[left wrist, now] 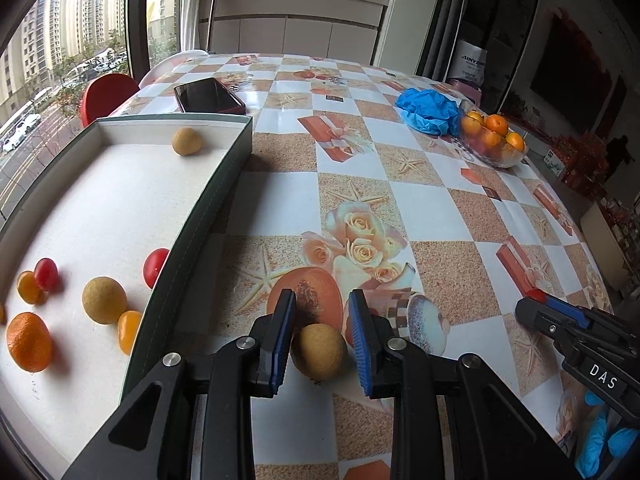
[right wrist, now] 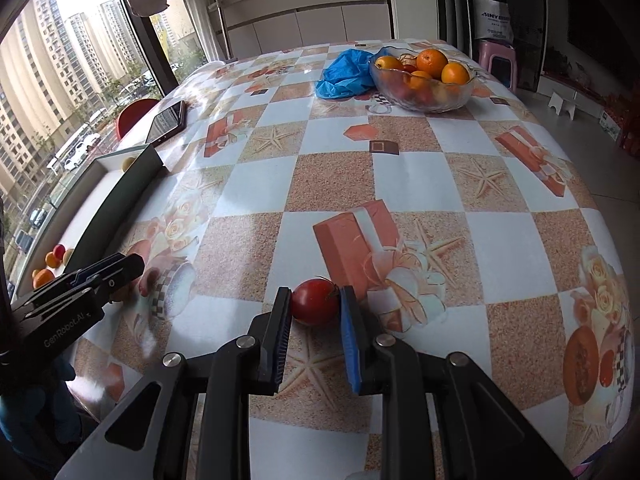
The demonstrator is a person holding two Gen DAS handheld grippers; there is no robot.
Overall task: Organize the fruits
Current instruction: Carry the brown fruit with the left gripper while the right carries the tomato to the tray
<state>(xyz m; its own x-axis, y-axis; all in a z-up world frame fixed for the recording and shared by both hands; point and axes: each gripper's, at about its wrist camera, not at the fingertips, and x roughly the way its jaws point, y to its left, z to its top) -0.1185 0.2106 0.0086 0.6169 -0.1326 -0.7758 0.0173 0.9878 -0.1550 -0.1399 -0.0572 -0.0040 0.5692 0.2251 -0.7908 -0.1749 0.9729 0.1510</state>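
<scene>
My left gripper (left wrist: 321, 300) is shut on a round tan fruit (left wrist: 318, 352), just right of the box's wall and low over the tablecloth. The shallow green box (left wrist: 208, 208) with a white floor lies at the left. It holds several fruits: an orange (left wrist: 29, 342), two tan fruits (left wrist: 104, 300), red tomatoes (left wrist: 155, 266) and small yellow-orange ones (left wrist: 129, 330). My right gripper (right wrist: 315, 292) is shut on a red tomato (right wrist: 314, 302) near the table's front. The right gripper (left wrist: 532, 304) also shows at the right edge of the left wrist view.
A glass bowl (right wrist: 424, 96) of oranges stands at the far right of the table beside a crumpled blue bag (right wrist: 344, 74). A dark phone (left wrist: 208, 96) lies behind the box. A red chair (left wrist: 108, 96) stands by the window. A blue-gloved hand (left wrist: 600, 440) holds the right gripper.
</scene>
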